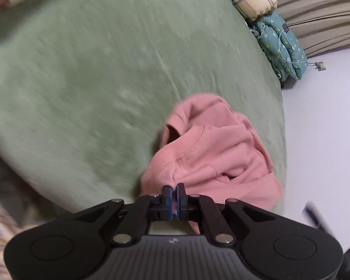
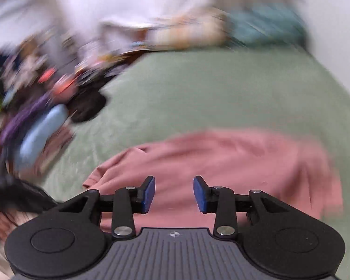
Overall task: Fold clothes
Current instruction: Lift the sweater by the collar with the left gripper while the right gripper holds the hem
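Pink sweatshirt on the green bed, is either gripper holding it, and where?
The left gripper pinches the pink cotton sweatshirt by its ribbed edge. The right gripper is open and holds nothing.

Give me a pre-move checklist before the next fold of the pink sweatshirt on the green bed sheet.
1. Left gripper pinching a bunched fold of the pink cotton sweatshirt: ok.
2. Right gripper free of cloth, jaws apart above the sweatshirt: ok.
3. Sweatshirt lying flat for folding: not ok, crumpled in the left wrist view.
4. Bare green bed sheet beyond the sweatshirt to spread it on: ok.
5. Which part of the sweatshirt the left gripper holds: cannot tell.
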The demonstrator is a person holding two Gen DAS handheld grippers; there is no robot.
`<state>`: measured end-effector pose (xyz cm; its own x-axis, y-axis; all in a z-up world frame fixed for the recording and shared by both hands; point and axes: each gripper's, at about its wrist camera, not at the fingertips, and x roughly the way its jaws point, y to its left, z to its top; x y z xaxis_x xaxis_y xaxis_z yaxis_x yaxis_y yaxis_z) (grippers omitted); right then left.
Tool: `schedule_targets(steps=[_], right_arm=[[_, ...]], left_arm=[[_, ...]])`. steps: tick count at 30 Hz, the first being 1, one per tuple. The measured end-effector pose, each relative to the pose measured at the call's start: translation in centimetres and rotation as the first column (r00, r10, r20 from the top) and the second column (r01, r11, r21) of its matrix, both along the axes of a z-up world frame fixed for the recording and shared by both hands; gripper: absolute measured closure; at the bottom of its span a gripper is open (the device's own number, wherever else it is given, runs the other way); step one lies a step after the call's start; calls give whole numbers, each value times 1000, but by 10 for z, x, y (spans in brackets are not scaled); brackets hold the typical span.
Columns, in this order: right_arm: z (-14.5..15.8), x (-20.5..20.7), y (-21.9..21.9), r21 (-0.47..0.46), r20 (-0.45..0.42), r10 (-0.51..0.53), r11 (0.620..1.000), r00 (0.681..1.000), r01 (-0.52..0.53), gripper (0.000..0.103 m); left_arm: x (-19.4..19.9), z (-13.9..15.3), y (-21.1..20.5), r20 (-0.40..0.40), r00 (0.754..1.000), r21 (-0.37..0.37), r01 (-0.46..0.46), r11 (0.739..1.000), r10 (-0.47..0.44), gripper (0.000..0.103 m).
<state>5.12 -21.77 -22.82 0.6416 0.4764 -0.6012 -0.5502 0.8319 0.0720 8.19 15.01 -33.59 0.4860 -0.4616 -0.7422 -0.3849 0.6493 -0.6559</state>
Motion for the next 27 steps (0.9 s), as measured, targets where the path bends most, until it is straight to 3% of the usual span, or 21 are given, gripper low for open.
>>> schedule_targets(steps=[2,4,5,6,7,8,9,10,11,12,13,14,15,17,19,20,21,24,25,26,27], right_arm=[[1,30,31,-105,48,169,981,984,-164,66],[-7,72,77,-221,30,384,903,923,-369,66],[-11,84,92,-255,15,447,867,894,-429,66],[-16,97,109,-302,-1,506,822,863,-483,66],[-24,109,135,-386,-15,586,744,810,-545,66],[-29,115,152,-442,-24,638,684,770,-581,66],[-35,119,171,-513,-38,707,593,706,-621,66],[-45,122,192,-584,-80,785,462,614,-667,66],[-51,123,203,-620,-121,824,373,554,-690,66],[-65,124,222,-654,-225,861,213,456,-726,66],[-77,125,235,-664,-308,870,94,386,-742,66],[-87,124,244,-663,-370,866,9,337,-749,66],[-96,124,252,-657,-418,858,-59,299,-751,66],[-108,124,260,-657,-448,852,-108,271,-746,65],[-119,129,270,-636,-458,835,-69,304,-769,68],[-122,131,271,-622,-464,826,-49,318,-781,78],[-124,135,269,-603,-467,810,1,354,-798,99],[-106,150,248,-570,-336,776,284,534,-771,100],[-88,160,231,-542,-254,725,442,640,-715,100],[-76,167,218,-513,-206,678,540,706,-667,100],[-51,180,189,-453,-119,562,703,818,-549,100]], left_arm=[[-1,-3,0,-7,1000,54,-11,998,12,103],[0,1,3,-7,1000,151,-24,988,25,103],[2,2,5,-12,999,153,-29,988,31,103],[1,-2,9,-30,999,67,-29,997,31,103],[2,-4,13,-44,999,-5,-25,1000,25,103],[6,0,9,-40,999,-17,-4,1000,3,103],[6,3,5,-30,999,-13,26,1000,-26,103],[5,3,7,-29,999,-11,46,999,-46,103],[8,4,1,-35,997,-17,62,998,-62,103],[11,5,-4,-41,996,-23,77,997,-78,102],[13,5,-9,-47,994,-32,93,995,-94,101],[14,2,-12,-54,993,-46,104,994,-106,100],[15,1,-14,-63,993,-44,102,994,-105,100],[11,3,-13,-70,991,-33,110,993,-112,100],[15,2,-12,-78,991,-34,110,993,-112,100],[17,2,-11,-80,990,-35,110,993,-113,100],[17,4,-9,-77,990,-39,112,993,-115,100],[23,10,-5,-56,991,-34,121,992,-122,92],[26,9,-4,-53,991,-30,120,992,-121,91],[31,11,-5,-43,992,-18,119,993,-120,91],[39,15,-7,-22,992,5,126,992,-126,91]])
